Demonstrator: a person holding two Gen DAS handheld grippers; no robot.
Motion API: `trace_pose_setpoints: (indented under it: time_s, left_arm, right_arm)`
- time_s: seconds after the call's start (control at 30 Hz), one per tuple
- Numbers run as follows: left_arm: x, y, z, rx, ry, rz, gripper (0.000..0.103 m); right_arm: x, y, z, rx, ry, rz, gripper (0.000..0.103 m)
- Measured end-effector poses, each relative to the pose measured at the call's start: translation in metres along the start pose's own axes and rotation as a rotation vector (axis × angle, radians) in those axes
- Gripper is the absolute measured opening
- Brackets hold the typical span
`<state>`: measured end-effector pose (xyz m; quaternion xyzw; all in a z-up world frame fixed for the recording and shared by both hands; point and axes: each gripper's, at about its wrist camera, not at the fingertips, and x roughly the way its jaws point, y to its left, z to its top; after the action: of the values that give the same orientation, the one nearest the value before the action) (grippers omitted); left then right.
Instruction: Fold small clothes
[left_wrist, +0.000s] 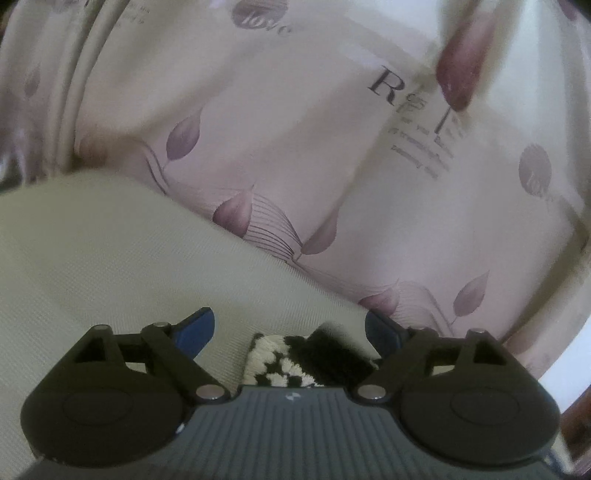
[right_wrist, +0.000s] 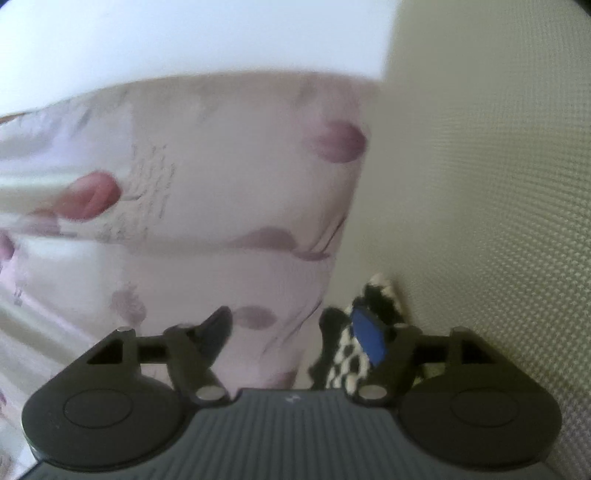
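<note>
Left gripper (left_wrist: 290, 326) open wide, blue pads (left_wrist: 195, 330) apart. Black-and-white checkered knit cloth (left_wrist: 295, 363) low between the fingers, lying on cream textured fabric (left_wrist: 110, 258). Ahead, pale bedsheet (left_wrist: 295, 147) printed with mauve leaves and lettering.

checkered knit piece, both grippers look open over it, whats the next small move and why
Probably draw both grippers back. The left gripper and right gripper stand open, pressing nothing. The checkered knit piece lies loose on the cream mat, so it looks released.
</note>
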<state>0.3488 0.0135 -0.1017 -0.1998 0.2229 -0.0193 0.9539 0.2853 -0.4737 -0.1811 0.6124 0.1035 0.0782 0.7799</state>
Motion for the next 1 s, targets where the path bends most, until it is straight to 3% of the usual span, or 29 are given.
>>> trace_pose_setpoints:
  time_s: [0.17, 0.3, 0.37, 0.47, 0.53, 0.6, 0.67, 0.8, 1.0]
  left_arm:
    - [-0.004, 0.007, -0.006, 0.126, 0.041, 0.031, 0.084]
    - [-0.006, 0.020, -0.022, 0.178, 0.130, 0.041, 0.072]
    - [-0.007, 0.026, -0.032, 0.175, 0.169, 0.038, 0.069]
    - [-0.008, 0.033, -0.042, 0.180, 0.190, 0.039, 0.068]
    - [-0.009, 0.036, -0.047, 0.166, 0.212, 0.030, 0.055]
    - [-0.012, 0.036, -0.049, 0.170, 0.219, 0.023, 0.031]
    - [-0.019, 0.029, -0.050, 0.208, 0.203, 0.029, 0.022]
    - [-0.033, 0.017, -0.055, 0.270, 0.180, 0.068, 0.014]
    - [-0.049, 0.047, -0.062, 0.157, 0.240, 0.088, 0.002]
  right_arm:
    - [-0.003, 0.042, -0.034, -0.384, 0.121, -0.090, 0.073]
    - [-0.007, 0.061, -0.068, -0.654, 0.129, -0.196, 0.073]
    - [-0.011, 0.066, -0.081, -0.728, 0.124, -0.225, 0.073]
    - [-0.018, 0.066, -0.087, -0.737, 0.117, -0.211, 0.073]
    - [-0.020, 0.063, -0.088, -0.728, 0.113, -0.209, 0.073]
    - [-0.022, 0.059, -0.086, -0.696, 0.120, -0.194, 0.073]
    - [-0.025, 0.056, -0.083, -0.673, 0.110, -0.195, 0.073]
    - [-0.024, 0.058, -0.086, -0.690, 0.117, -0.201, 0.073]
    - [-0.024, 0.061, -0.095, -0.738, 0.123, -0.201, 0.077]
